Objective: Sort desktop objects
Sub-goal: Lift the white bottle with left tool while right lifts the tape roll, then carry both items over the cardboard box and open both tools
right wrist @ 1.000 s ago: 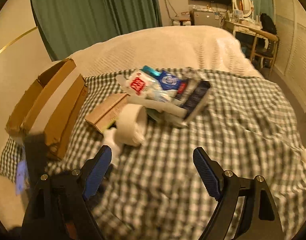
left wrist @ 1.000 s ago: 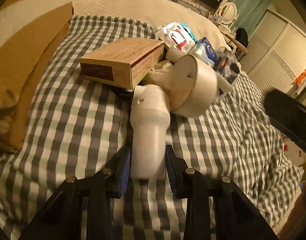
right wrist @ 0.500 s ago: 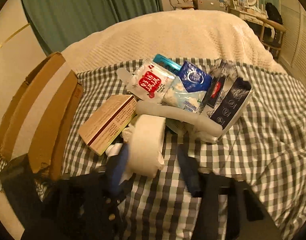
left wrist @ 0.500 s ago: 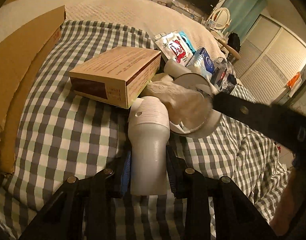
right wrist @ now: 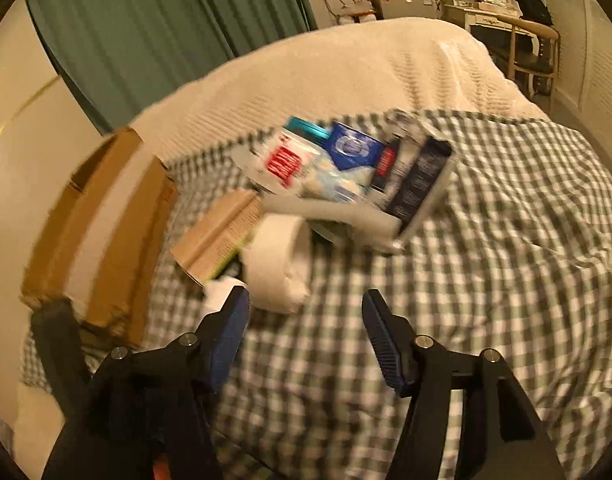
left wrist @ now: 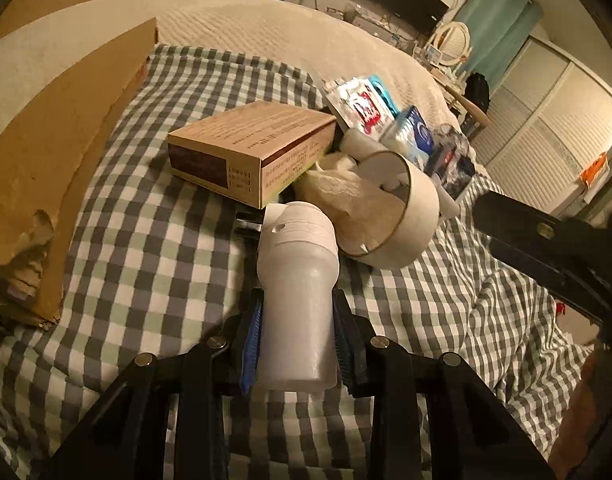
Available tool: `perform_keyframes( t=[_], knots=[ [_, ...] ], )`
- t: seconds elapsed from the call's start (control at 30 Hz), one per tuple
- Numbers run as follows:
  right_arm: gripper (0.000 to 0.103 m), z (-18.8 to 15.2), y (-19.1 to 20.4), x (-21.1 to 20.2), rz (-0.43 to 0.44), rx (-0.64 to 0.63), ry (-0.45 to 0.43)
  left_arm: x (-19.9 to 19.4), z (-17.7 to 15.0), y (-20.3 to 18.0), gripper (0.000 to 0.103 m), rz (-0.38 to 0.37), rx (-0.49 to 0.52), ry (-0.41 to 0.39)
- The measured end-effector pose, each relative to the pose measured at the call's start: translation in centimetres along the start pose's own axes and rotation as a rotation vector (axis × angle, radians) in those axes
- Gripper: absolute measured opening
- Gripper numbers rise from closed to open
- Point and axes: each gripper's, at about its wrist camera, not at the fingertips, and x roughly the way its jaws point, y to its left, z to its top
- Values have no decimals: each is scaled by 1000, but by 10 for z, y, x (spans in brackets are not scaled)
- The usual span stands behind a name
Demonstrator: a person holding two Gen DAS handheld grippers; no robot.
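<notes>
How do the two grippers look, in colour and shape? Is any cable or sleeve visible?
Both are alike. The left gripper and the right gripper have black, angular plastic arms that fork into struts, joined by round silver rivets. Each finger carries a blue ribbed pad on its inner face. No cable, marking or sleeve can be seen in either wrist view.

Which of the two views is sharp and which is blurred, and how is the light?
Left wrist view: sharp, print on the brown box readable, white bottle crisp. Right wrist view: motion blur smears the packets and tape roll. Both: dim warm yellow light, strong fisheye bending at the edges.
</notes>
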Motion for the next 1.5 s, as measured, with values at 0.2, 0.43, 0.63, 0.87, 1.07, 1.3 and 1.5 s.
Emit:
perform_keyframes(
  t=[0.2,0.43,0.63,0.87,1.07,1.3,1.5],
  knots=[
    [52,19,27,41,-66,-52,43,1,6,9,32,7,-24,-21],
    [30,16,19,44,-133,-52,58,0,8,8,32,3,-27,-30],
    [30,10,13,1,-213,-94,15,-15,5,4,32,-21,-35,-32],
    [29,1,-7,-56,-269,-82,-12,-40,0,-10,32,-41,-7,-45],
    [29,-6,-9,-102,-292,-84,-54,-70,-2,-24,32,-67,20,-69],
    [29,-5,13,-142,-302,-131,-101,-120,16,-26,32,-83,41,-148],
    [29,9,59,-151,-253,-195,-130,-171,51,-3,32,-63,51,-243]
  ],
)
